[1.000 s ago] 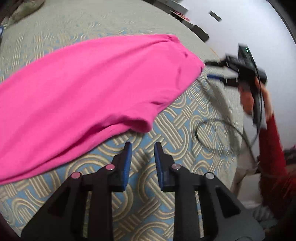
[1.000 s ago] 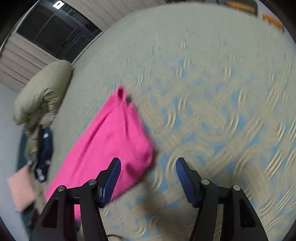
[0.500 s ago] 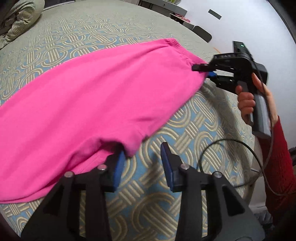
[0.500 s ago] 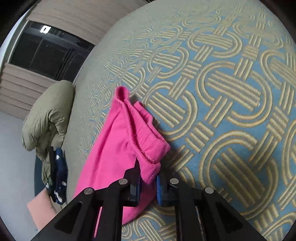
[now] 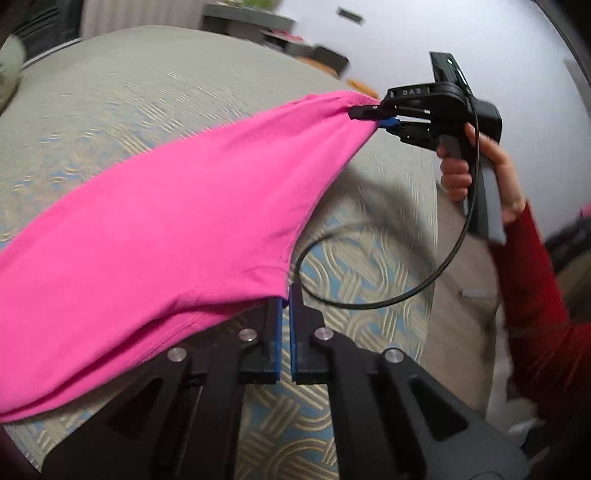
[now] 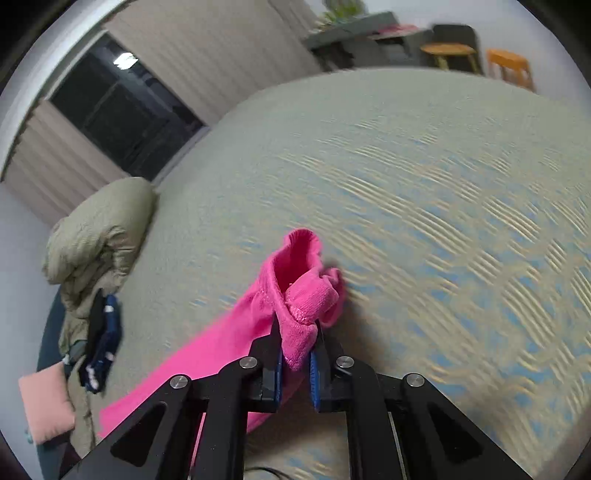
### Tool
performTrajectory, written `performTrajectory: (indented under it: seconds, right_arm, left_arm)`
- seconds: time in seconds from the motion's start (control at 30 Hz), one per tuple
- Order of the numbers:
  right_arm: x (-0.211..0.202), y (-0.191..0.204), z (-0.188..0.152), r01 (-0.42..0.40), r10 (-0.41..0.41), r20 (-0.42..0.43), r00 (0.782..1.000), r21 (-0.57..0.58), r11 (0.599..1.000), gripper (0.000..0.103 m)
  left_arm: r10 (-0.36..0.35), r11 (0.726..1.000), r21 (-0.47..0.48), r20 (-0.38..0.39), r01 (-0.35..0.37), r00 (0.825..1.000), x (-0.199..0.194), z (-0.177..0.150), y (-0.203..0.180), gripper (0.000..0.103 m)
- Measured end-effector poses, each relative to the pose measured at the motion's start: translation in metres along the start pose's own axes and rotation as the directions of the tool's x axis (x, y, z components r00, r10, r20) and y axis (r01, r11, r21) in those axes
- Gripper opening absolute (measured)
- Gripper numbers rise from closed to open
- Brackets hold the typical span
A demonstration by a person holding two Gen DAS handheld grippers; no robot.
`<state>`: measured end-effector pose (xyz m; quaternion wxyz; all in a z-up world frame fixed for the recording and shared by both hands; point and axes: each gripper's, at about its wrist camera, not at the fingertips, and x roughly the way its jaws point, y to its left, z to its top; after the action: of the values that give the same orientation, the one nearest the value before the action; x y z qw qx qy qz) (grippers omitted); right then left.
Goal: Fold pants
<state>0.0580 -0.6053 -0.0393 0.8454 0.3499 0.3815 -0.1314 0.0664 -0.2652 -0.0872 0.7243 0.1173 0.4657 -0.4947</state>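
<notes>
Bright pink pants (image 5: pixel 166 221) hang lifted above a patterned bedspread (image 5: pixel 110 110). My left gripper (image 5: pixel 286 295) is shut on the near corner of the waist end. My right gripper (image 5: pixel 373 117) shows in the left wrist view, shut on the far waistband corner, held by a hand in a red sleeve. In the right wrist view my right gripper (image 6: pixel 297 332) pinches the bunched pink waistband (image 6: pixel 303 291). The pants (image 6: pixel 218 347) trail down to the left onto the bed. The cloth is stretched between both grippers.
A rolled olive duvet (image 6: pixel 96 236) with dark clothes (image 6: pixel 101 343) and a pink pillow (image 6: pixel 44 406) lies at the bed's left. Wooden stools (image 6: pixel 509 68) and a desk (image 6: pixel 354 33) stand beyond the bed. A black cable (image 5: pixel 424 273) loops between the grippers.
The left gripper closed on the near waist corner. Both grippers rose, lifting the waist end off the bed and pulling it taut. The right gripper stays shut on the waistband.
</notes>
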Motion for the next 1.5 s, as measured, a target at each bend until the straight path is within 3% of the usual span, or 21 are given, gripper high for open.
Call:
performTrajectory:
  seconds: [0.07,0.1,0.13,0.2,0.27,0.37,0.4,0.47,0.53,0.6,0.67,0.73,0.83,0.93,1.0,1.07,1.23,1.3,1.37,1.43,1.5]
  right_arm:
    - [0.015,-0.031,-0.013,0.072,-0.067,-0.094,0.993,0.057,0.996,0.024]
    - [0.024,-0.045,-0.020,0.117,-0.104,-0.149,0.983,0.084,0.990,0.025]
    - [0.024,-0.056,-0.027,0.106,-0.088,-0.159,0.983,0.106,0.989,0.025]
    - [0.010,-0.059,-0.033,0.067,-0.053,-0.114,0.992,0.129,0.989,0.035]
    - [-0.003,-0.057,-0.032,0.143,-0.134,-0.086,0.987,0.111,0.984,0.053]
    - [-0.033,-0.045,-0.024,0.327,-0.329,0.014,0.944,0.086,0.941,0.057]
    - [-0.045,-0.043,-0.023,0.336,-0.342,0.038,0.939,0.103,0.936,0.057]
    - [-0.071,-0.038,-0.023,0.276,-0.290,0.094,0.952,0.141,0.951,0.058]
    - [-0.086,-0.012,-0.031,0.159,-0.172,0.121,0.978,0.110,0.981,0.058]
    - [-0.087,0.021,-0.041,0.065,-0.065,0.086,0.994,0.008,0.998,0.058]
    - [-0.073,0.071,-0.060,-0.030,0.029,-0.008,1.000,-0.120,0.992,0.059]
    - [-0.054,0.110,-0.082,-0.113,0.093,-0.109,0.990,-0.185,0.976,0.060]
    - [-0.014,0.175,-0.131,-0.280,0.209,-0.311,0.927,-0.205,0.938,0.061]
    - [0.032,0.238,-0.194,-0.405,0.262,-0.506,0.822,-0.197,0.893,0.061]
    - [0.053,0.266,-0.229,-0.459,0.283,-0.577,0.766,-0.184,0.869,0.061]
    - [0.075,0.295,-0.256,-0.472,0.272,-0.617,0.739,-0.184,0.862,0.061]
    - [0.102,0.327,-0.298,-0.436,0.240,-0.636,0.734,-0.171,0.884,0.061]
    - [0.099,0.342,-0.308,-0.396,0.166,-0.608,0.776,-0.265,0.879,0.061]
    - [0.095,0.361,-0.315,-0.359,0.067,-0.566,0.822,-0.423,0.832,0.061]
    - [0.093,0.376,-0.318,-0.341,0.015,-0.535,0.845,-0.517,0.785,0.061]
    - [0.094,0.385,-0.321,-0.333,-0.020,-0.525,0.851,-0.569,0.752,0.061]
  left_arm:
    - [0.029,0.999,0.017,-0.065,-0.028,0.997,0.021,-0.008,-0.006,0.010]
    - [0.031,1.000,0.004,-0.110,-0.031,0.993,0.031,-0.012,-0.005,0.011]
    - [0.024,1.000,-0.011,-0.131,-0.026,0.991,0.034,-0.015,-0.003,0.011]
    - [-0.011,0.999,-0.051,-0.140,0.004,0.990,0.030,-0.020,0.001,0.011]
    - [-0.021,0.998,-0.059,-0.136,0.013,0.991,0.019,-0.021,0.003,0.019]
    - [0.036,0.999,-0.034,-0.083,-0.038,0.996,-0.014,-0.025,0.008,0.041]
    - [0.056,0.997,-0.044,-0.060,-0.058,0.997,-0.026,-0.028,0.013,0.043]
    - [0.088,0.991,-0.096,-0.029,-0.090,0.996,-0.050,-0.036,0.030,0.044]
    - [0.139,0.963,-0.236,0.005,-0.133,0.990,-0.083,-0.056,0.069,0.044]
    - [0.173,0.921,-0.360,0.031,-0.150,0.984,-0.107,-0.074,0.105,0.044]
    - [0.263,0.825,-0.529,0.050,-0.198,0.964,-0.143,-0.107,0.154,0.044]
    - [0.336,0.745,-0.627,0.057,-0.228,0.940,-0.173,-0.136,0.185,0.044]
    - [0.438,0.645,-0.722,0.083,-0.249,0.895,-0.221,-0.174,0.221,0.044]
    - [0.504,0.592,-0.759,0.087,-0.271,0.859,-0.252,-0.203,0.243,0.045]
    - [0.529,0.560,-0.782,0.083,-0.274,0.845,-0.260,-0.217,0.258,0.046]
    - [0.540,0.508,-0.820,0.066,-0.263,0.839,-0.271,-0.238,0.284,0.047]
    - [0.508,0.434,-0.884,0.084,-0.170,0.857,-0.276,-0.277,0.338,0.047]
    - [0.490,0.419,-0.899,0.106,-0.127,0.865,-0.272,-0.282,0.353,0.047]
    - [0.475,0.409,-0.908,0.128,-0.090,0.871,-0.270,-0.280,0.368,0.047]
    - [0.473,0.391,-0.917,0.124,-0.082,0.872,-0.264,-0.271,0.388,0.047]
    - [0.480,0.379,-0.923,0.130,-0.072,0.868,-0.261,-0.264,0.400,0.047]
